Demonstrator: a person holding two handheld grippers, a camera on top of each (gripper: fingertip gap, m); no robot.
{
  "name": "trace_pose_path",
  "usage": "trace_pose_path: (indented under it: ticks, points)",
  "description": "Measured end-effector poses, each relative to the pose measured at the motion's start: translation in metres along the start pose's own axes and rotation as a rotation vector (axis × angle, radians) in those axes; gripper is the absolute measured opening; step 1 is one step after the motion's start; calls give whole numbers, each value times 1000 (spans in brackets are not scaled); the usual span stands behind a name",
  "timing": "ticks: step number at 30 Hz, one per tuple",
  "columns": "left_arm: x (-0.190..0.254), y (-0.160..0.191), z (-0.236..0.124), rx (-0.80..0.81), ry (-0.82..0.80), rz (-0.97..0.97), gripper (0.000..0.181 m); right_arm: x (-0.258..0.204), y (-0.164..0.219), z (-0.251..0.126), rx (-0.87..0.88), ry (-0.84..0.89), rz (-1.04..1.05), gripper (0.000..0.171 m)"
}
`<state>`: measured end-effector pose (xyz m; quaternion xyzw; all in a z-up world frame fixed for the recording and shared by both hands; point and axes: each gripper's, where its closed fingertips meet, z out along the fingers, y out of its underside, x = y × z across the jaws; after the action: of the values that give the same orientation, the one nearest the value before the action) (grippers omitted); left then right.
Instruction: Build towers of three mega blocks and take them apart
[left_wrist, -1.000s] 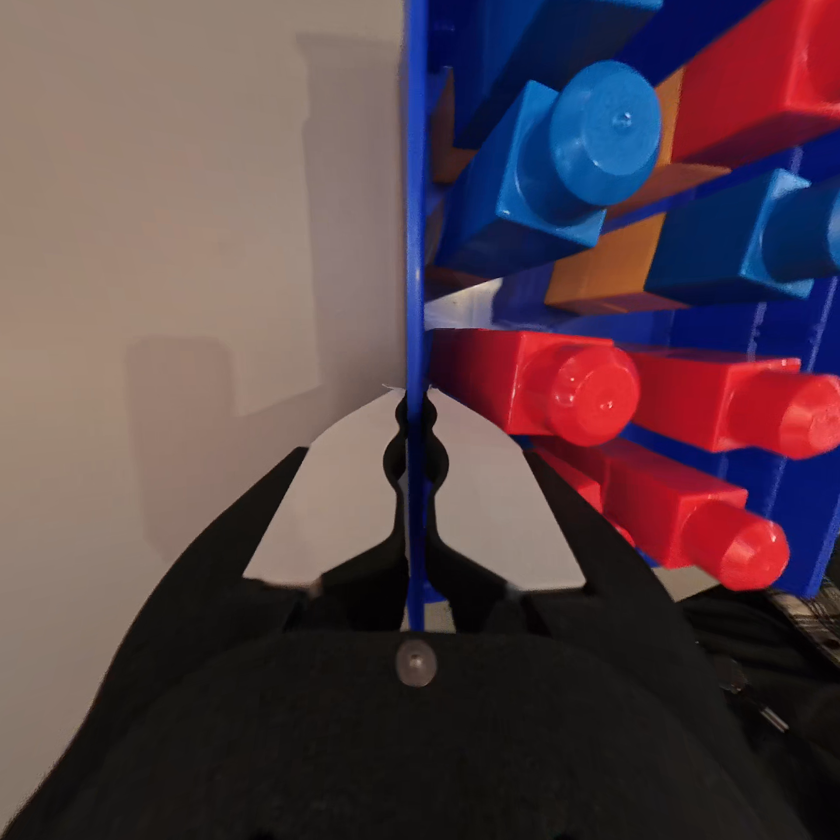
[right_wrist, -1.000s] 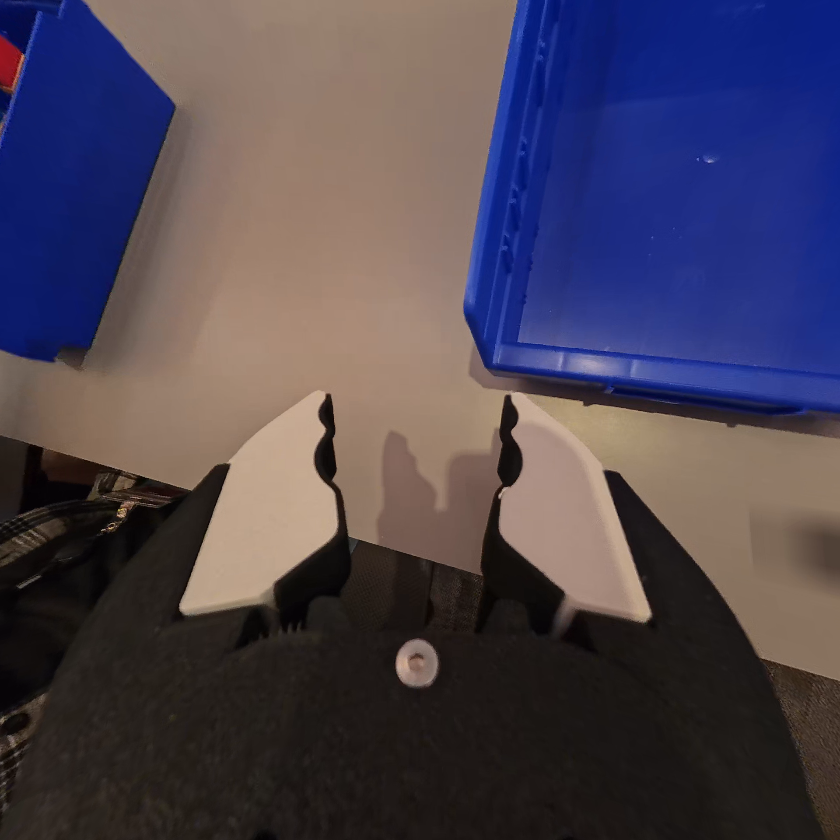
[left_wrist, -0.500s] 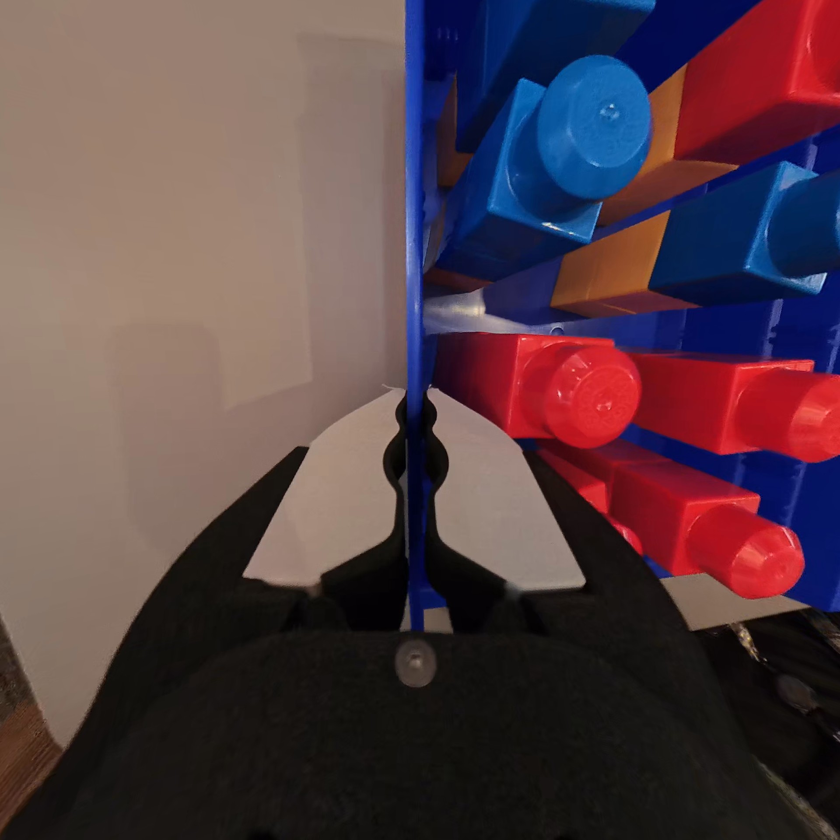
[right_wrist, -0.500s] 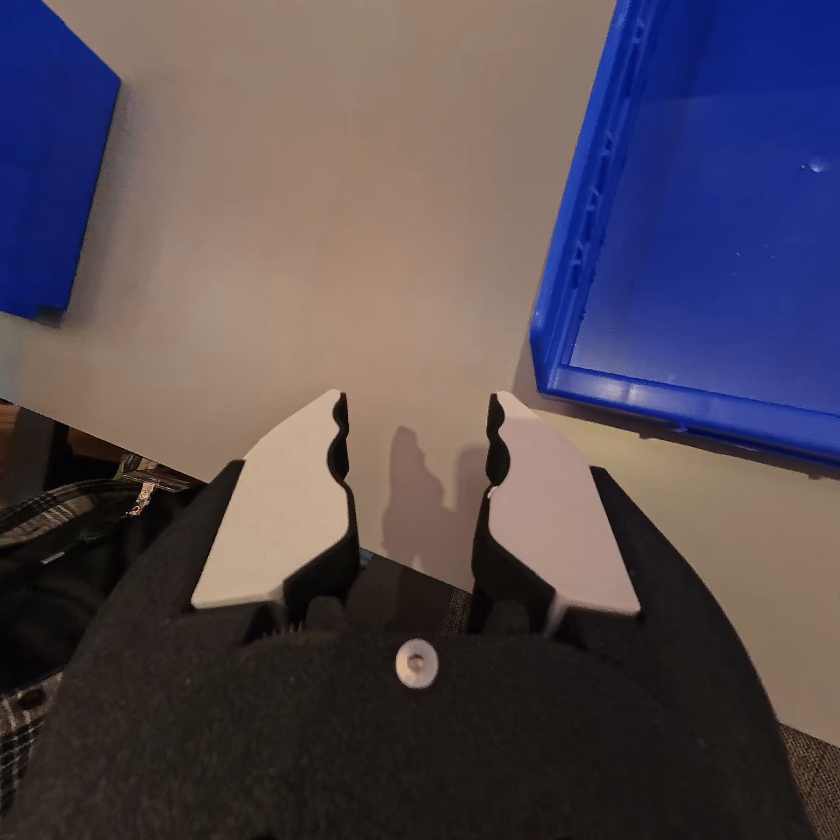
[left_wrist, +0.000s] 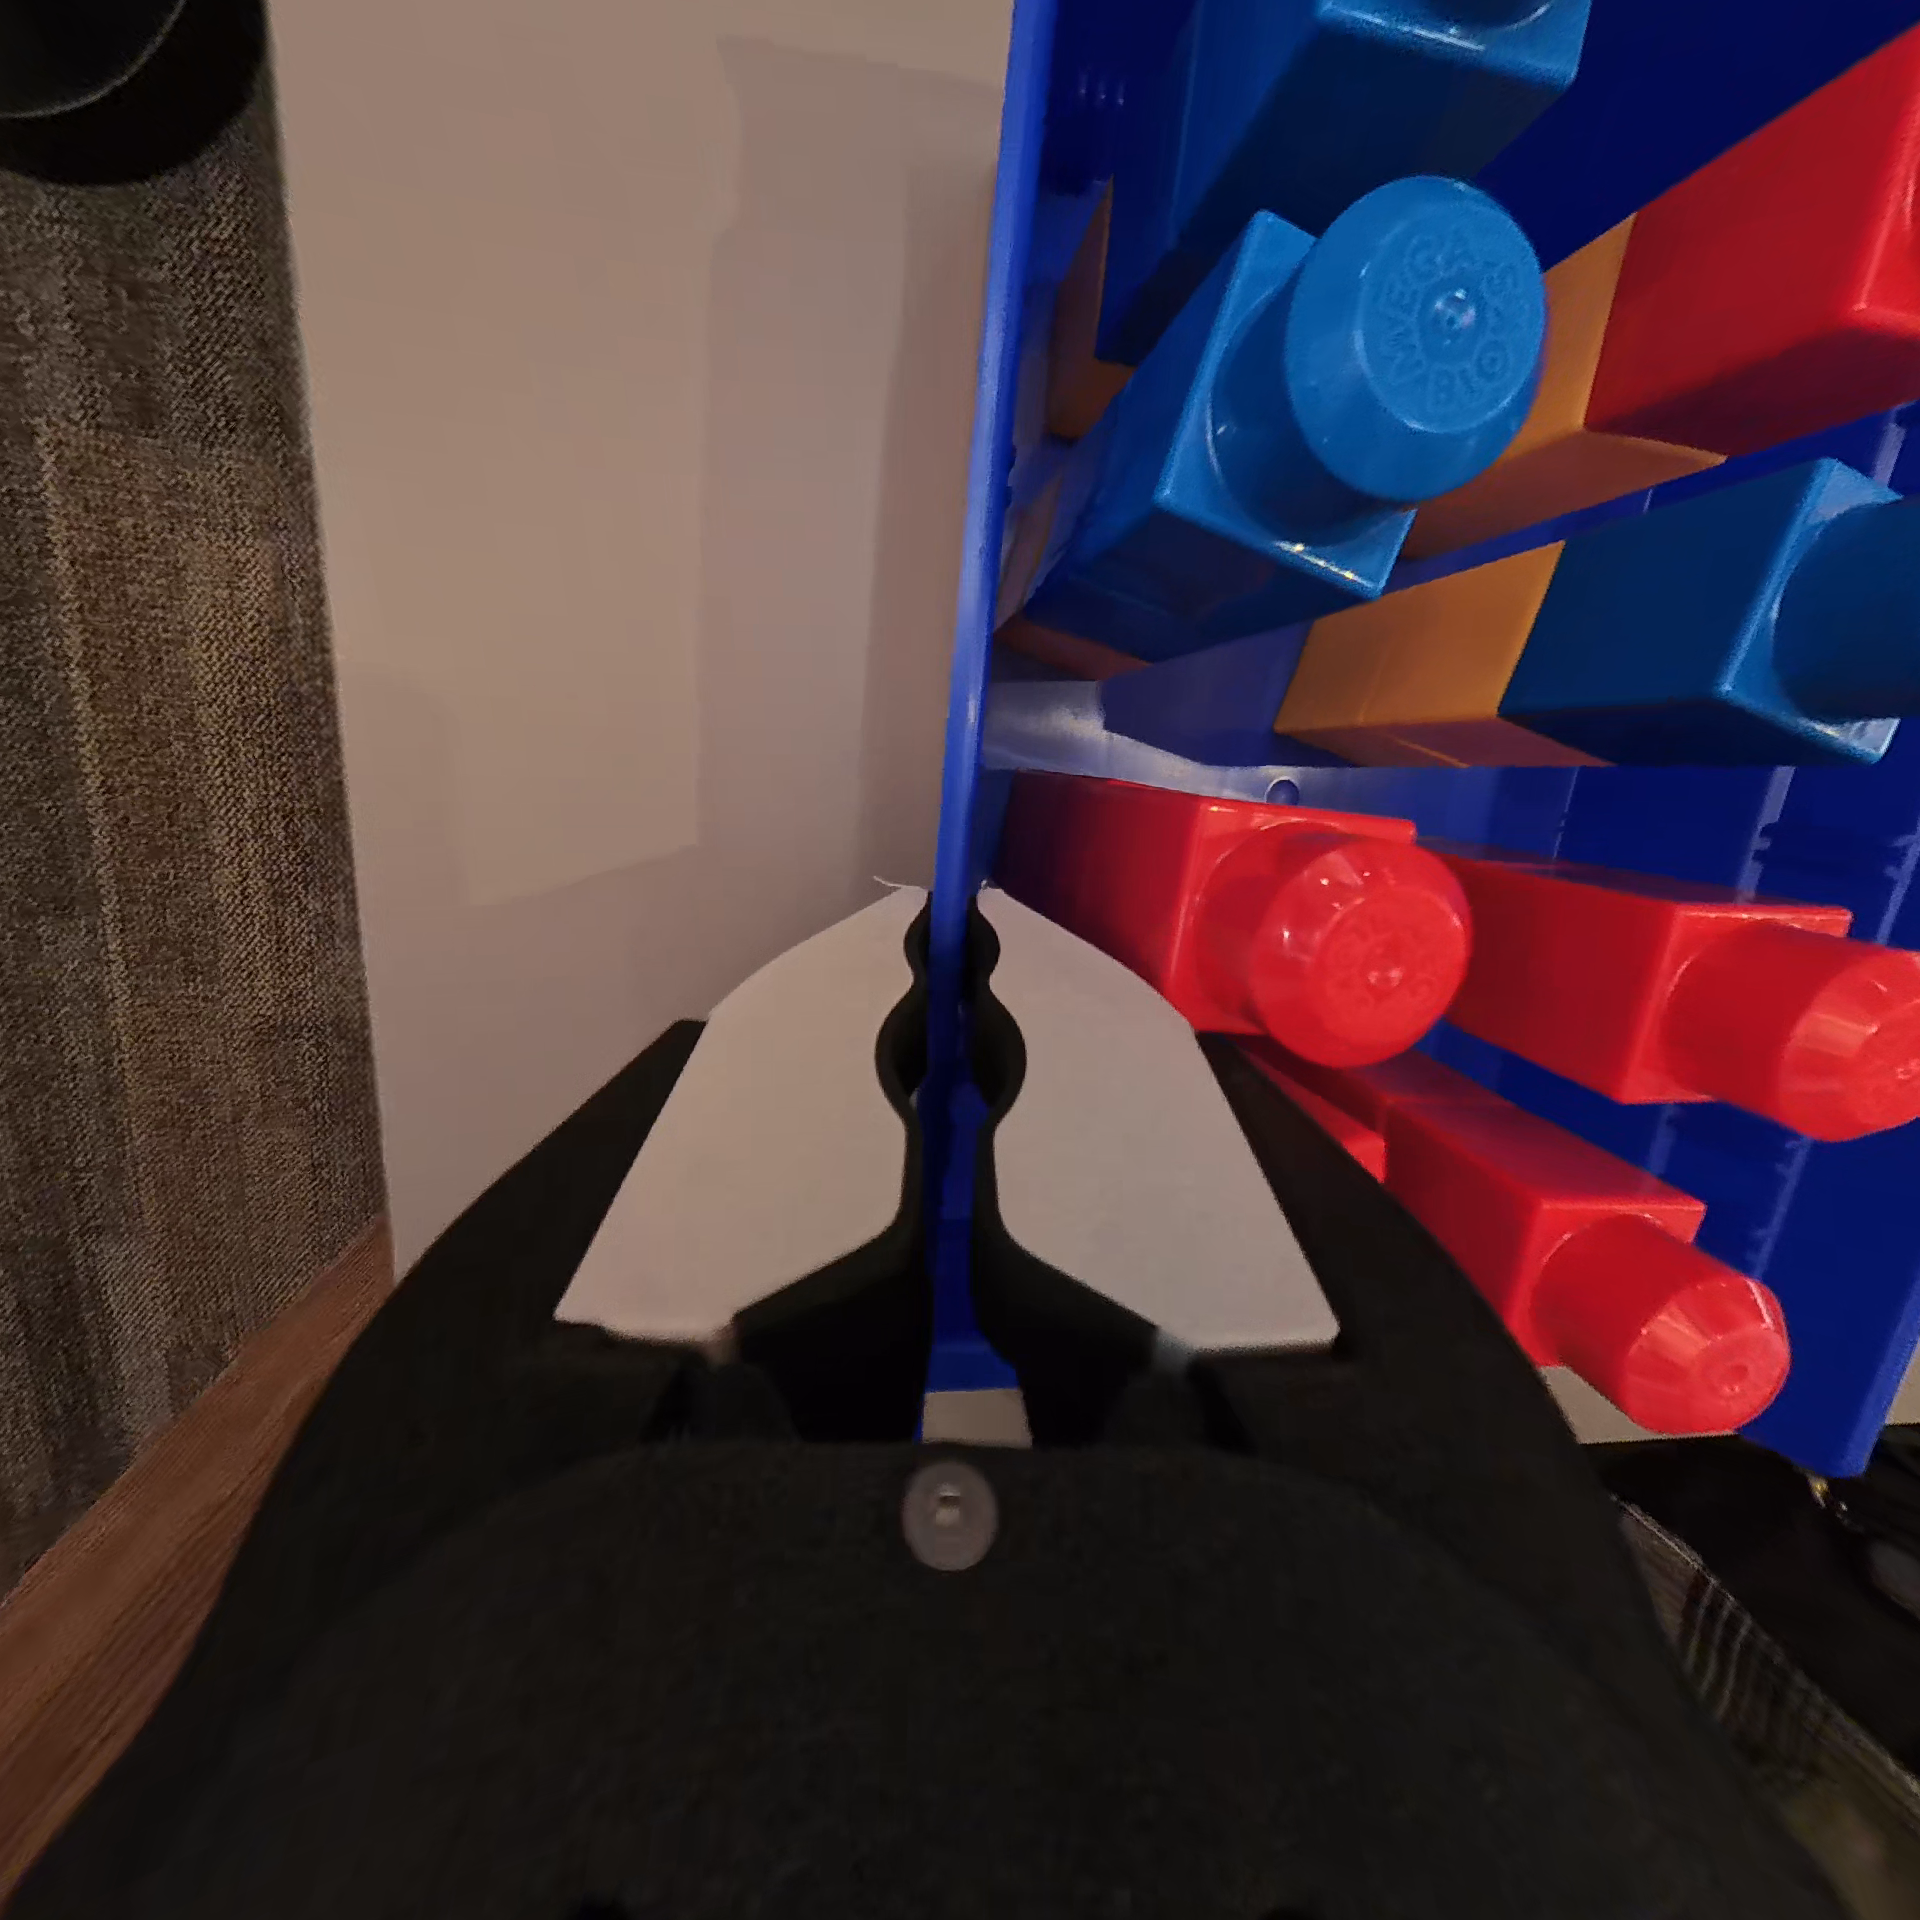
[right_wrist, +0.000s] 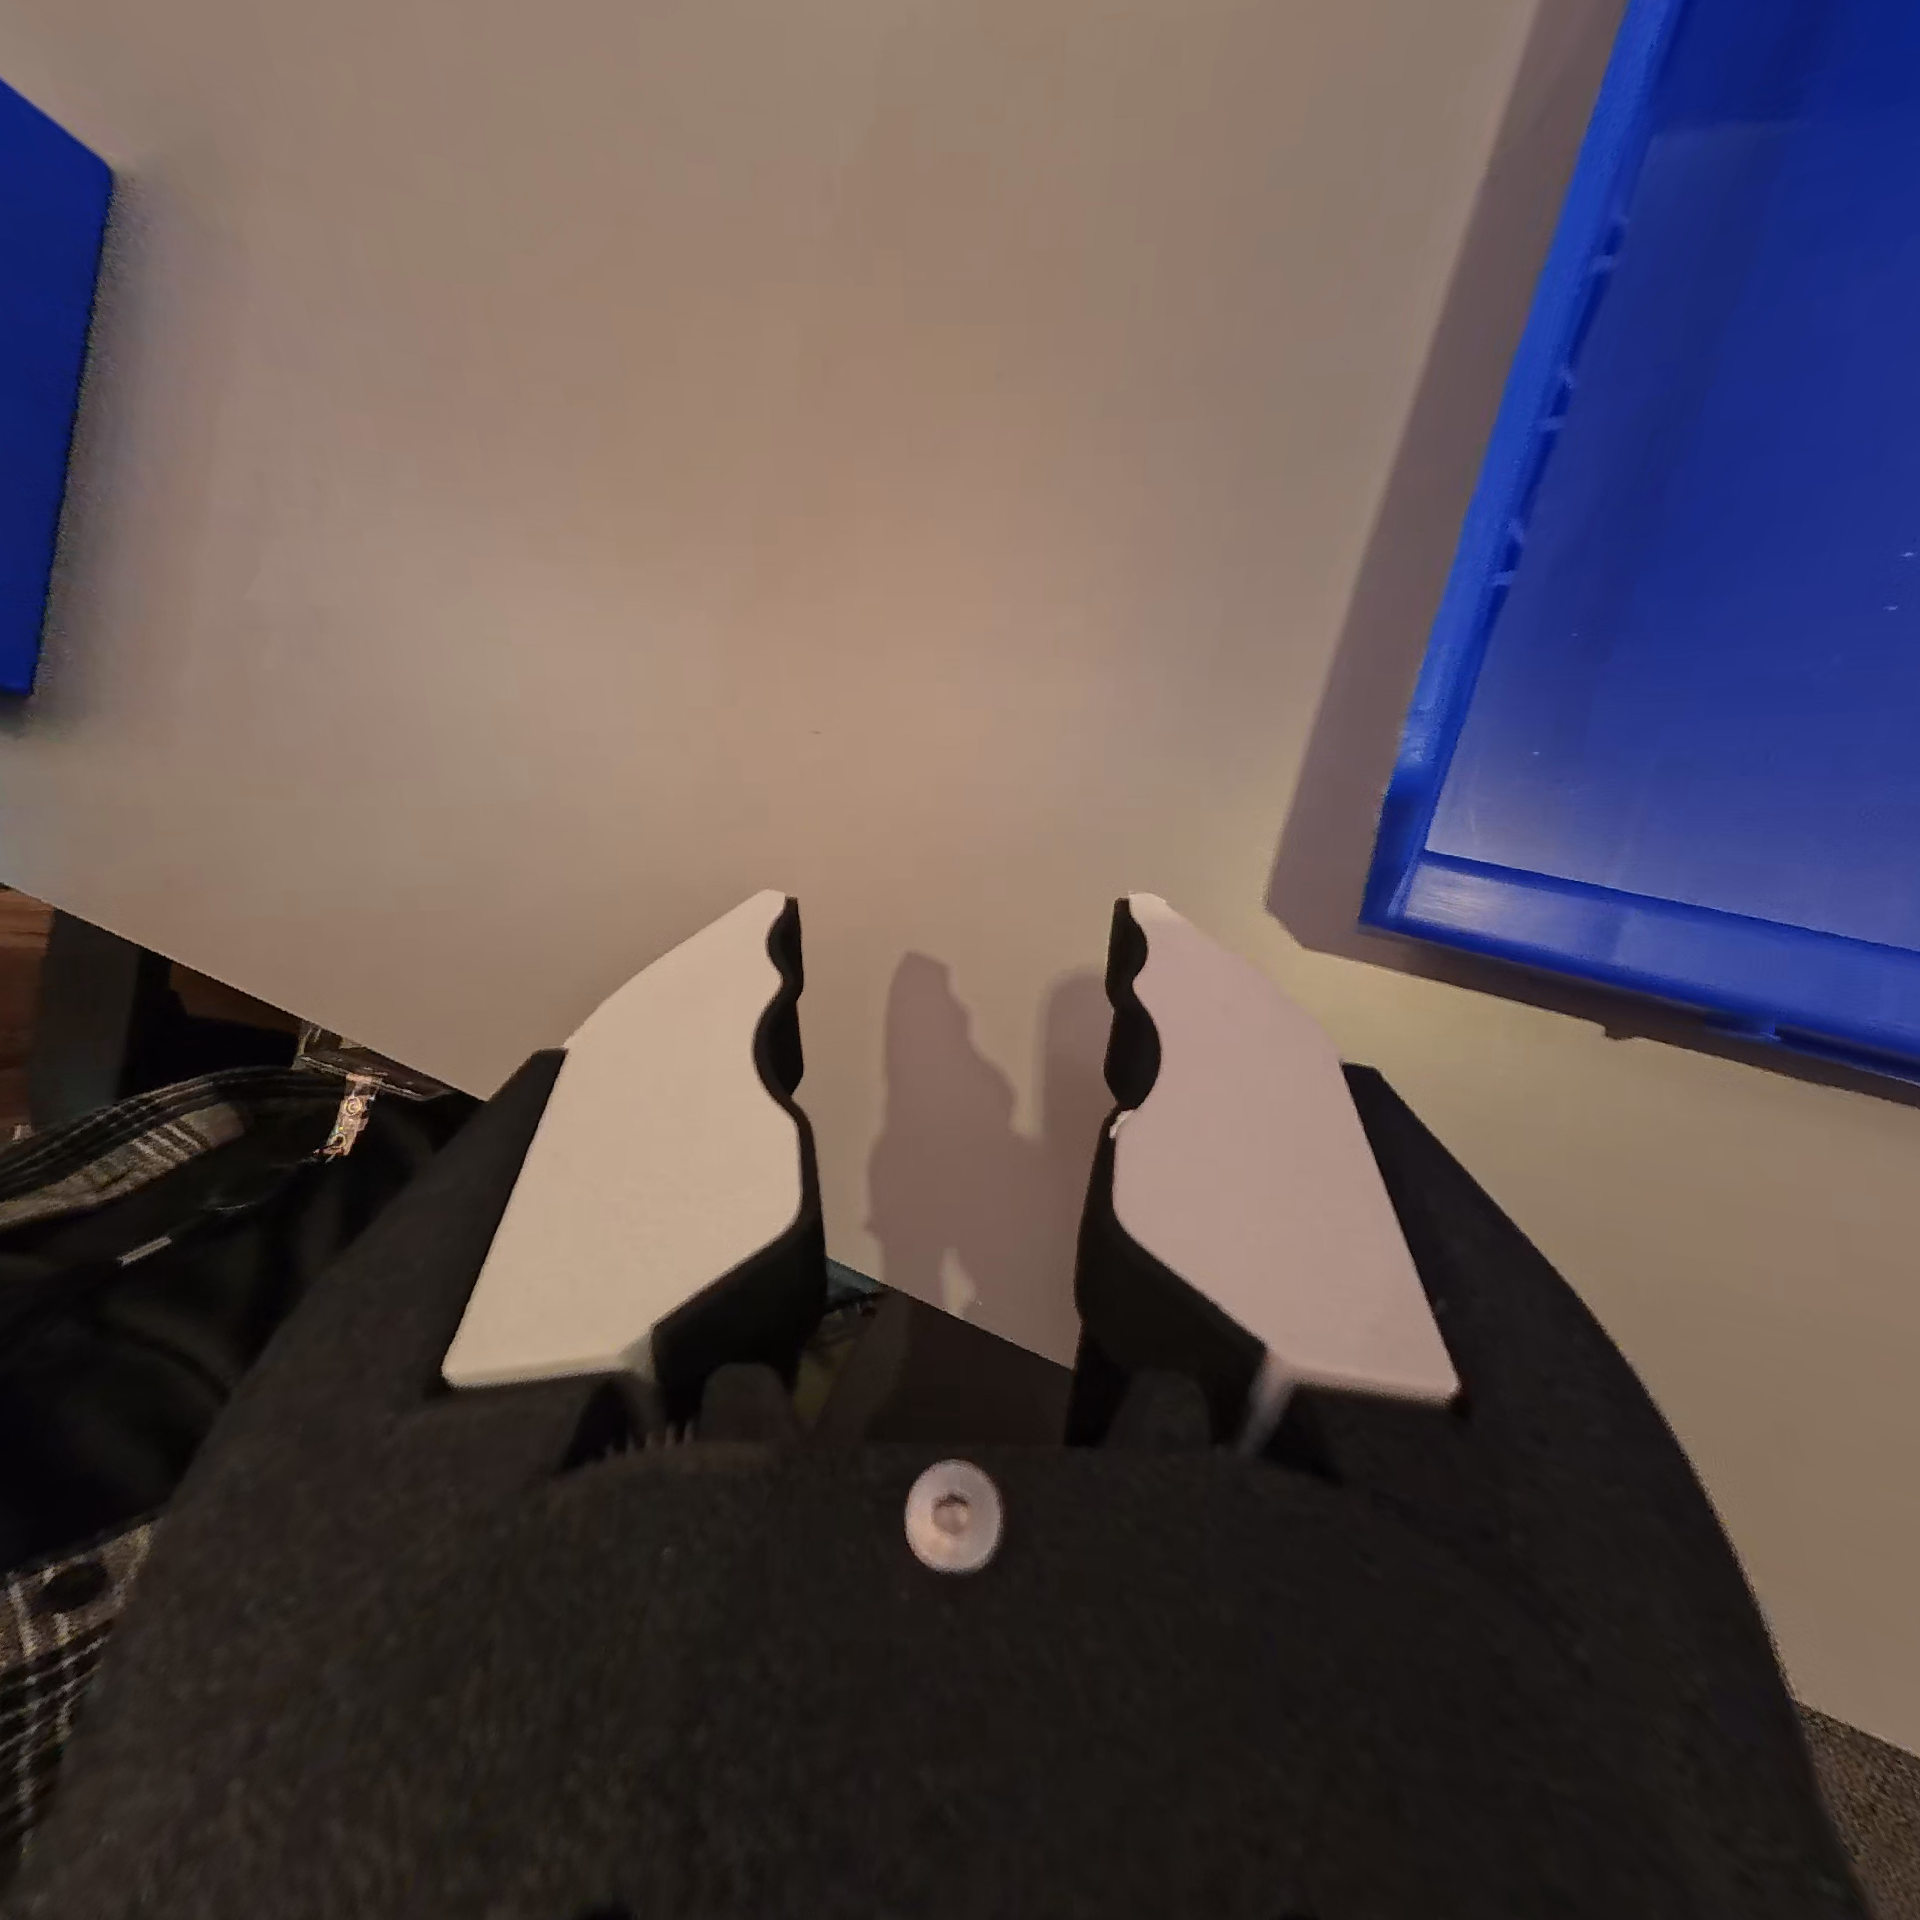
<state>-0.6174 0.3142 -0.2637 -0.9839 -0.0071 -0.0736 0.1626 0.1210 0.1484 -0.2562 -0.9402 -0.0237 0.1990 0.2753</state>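
The left gripper (left_wrist: 951, 914) is clamped on the side wall of a blue bin (left_wrist: 971, 520) near the desk's (right_wrist: 831, 468) left edge; the bin looks tipped, so its red, blue and orange mega blocks (left_wrist: 1340, 925) could spill if that thin wall slips. Raised maker's lettering rings the studs. The right gripper (right_wrist: 954, 914) hangs half-spread, holding nothing, beside an unfilled blue bin (right_wrist: 1475, 914).

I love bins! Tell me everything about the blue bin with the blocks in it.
The blue bin looks like shiny hard plastic with ribbed inner walls. Its thin side wall is pinched in the shut left tool. Inside lie red blocks, blue blocks and orange blocks, jumbled on their sides.
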Motion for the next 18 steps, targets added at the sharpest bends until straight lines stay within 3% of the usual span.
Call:
trace_pose_path:
  ticks: [18]
  points:
    - [-60, -2, -10, 53, -35, -109, 3, -11, 6, 10, -34, -17, 0, 55]
